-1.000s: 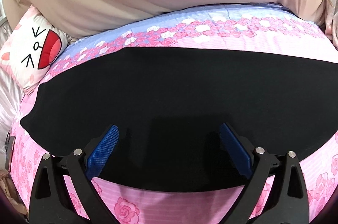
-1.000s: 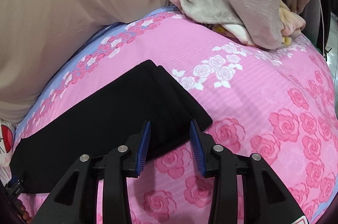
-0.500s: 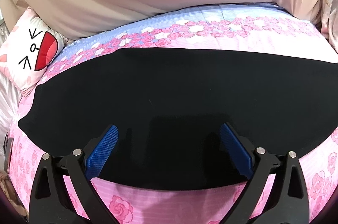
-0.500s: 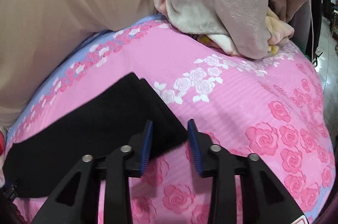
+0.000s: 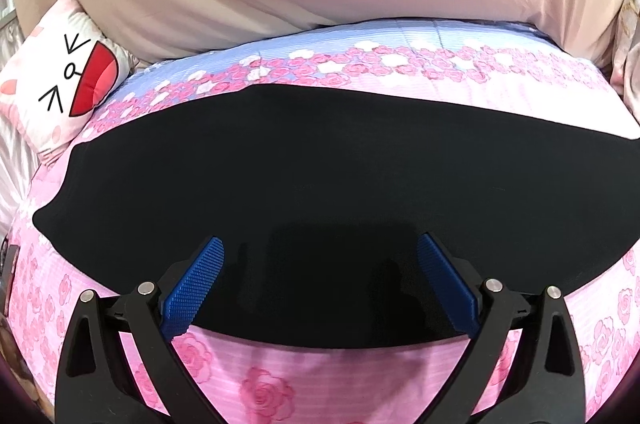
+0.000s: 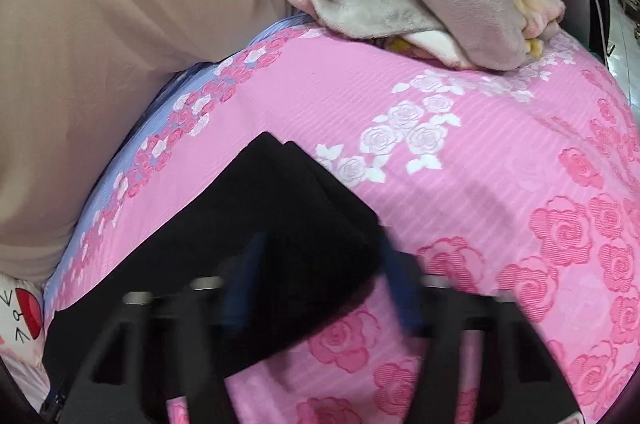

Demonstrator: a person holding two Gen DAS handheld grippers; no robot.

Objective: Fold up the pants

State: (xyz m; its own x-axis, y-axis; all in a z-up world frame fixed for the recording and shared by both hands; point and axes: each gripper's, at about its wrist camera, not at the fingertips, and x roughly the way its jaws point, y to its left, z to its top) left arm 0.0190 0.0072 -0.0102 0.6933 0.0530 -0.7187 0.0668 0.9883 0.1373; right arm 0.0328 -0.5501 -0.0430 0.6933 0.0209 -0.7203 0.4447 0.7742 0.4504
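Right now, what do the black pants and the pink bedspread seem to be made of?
Pants: probably soft matte knit; they lie flat, no sheen, weave not discernible. Bedspread: ribbed woven cloth, fine raised stripes with a rose pattern.

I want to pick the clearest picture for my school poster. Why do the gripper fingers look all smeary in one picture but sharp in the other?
In the right wrist view the right gripper is motion-blurred, its fingers closing around the corner of the black pants, while the pink bedspread behind stays sharp. In the left wrist view the left gripper is crisp, and the fisheye lens bulges the bed.
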